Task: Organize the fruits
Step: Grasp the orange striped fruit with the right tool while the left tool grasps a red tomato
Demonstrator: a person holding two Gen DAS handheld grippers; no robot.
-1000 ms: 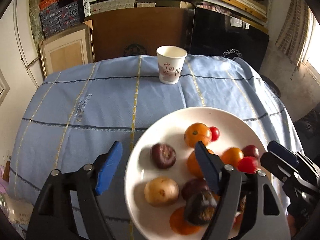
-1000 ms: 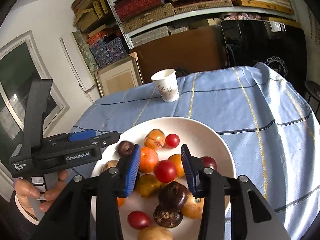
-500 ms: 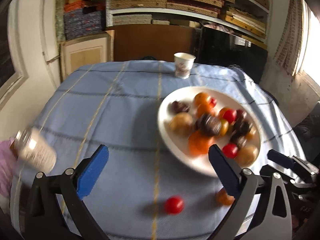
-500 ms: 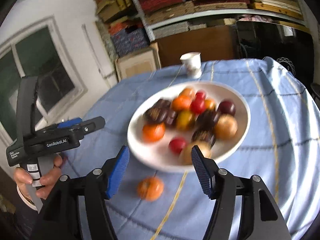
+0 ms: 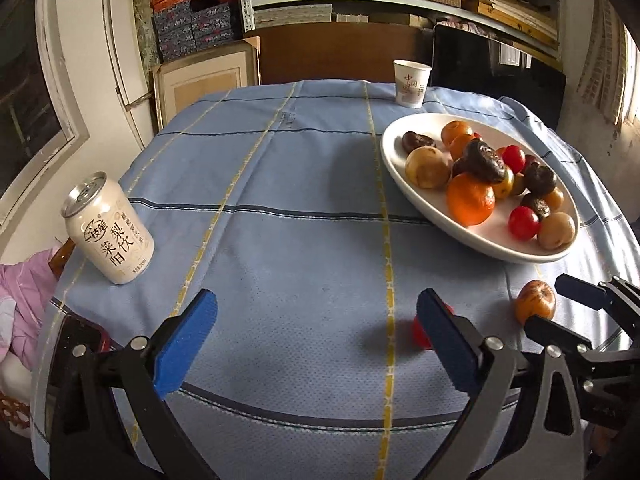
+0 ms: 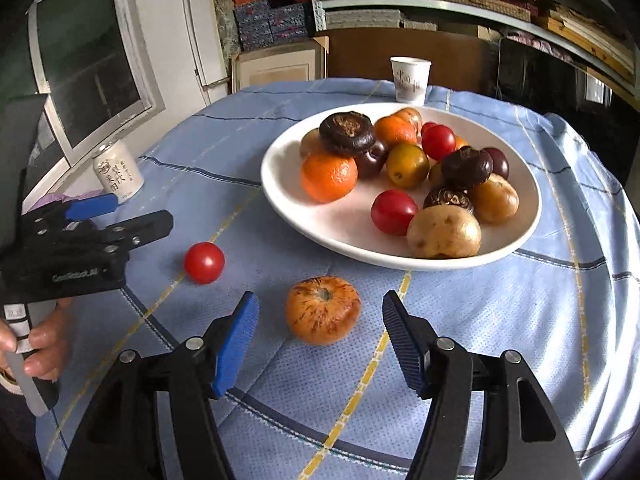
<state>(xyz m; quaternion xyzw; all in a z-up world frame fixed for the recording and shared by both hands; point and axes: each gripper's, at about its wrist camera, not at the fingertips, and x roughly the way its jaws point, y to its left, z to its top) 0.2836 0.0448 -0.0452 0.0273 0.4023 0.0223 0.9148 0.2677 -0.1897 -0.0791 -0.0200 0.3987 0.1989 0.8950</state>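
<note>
A white plate (image 6: 288, 208) (image 5: 394, 164) holds several fruits: oranges, red tomatoes, dark round ones, yellow-brown ones. Two fruits lie on the blue tablecloth outside it: a streaked orange fruit (image 6: 323, 310) (image 5: 535, 306) and a small red tomato (image 6: 204, 262), which is half hidden behind my left finger in the left wrist view (image 5: 419, 330). My right gripper (image 6: 320, 344) is open and empty, its fingers on either side of the streaked fruit, just short of it. My left gripper (image 5: 316, 344) is open and empty above bare cloth; it also shows in the right wrist view (image 6: 120, 216).
A cream drink can (image 5: 108, 229) (image 6: 118, 174) stands at the table's left edge. A paper cup (image 5: 411, 83) (image 6: 410, 79) stands at the far edge behind the plate. Shelves and a dark screen are beyond the table.
Both grippers have pulled back from over the plate toward the table's near side and sit lower. The streaked fruit and the red tomato now lie on the cloth before them.
</note>
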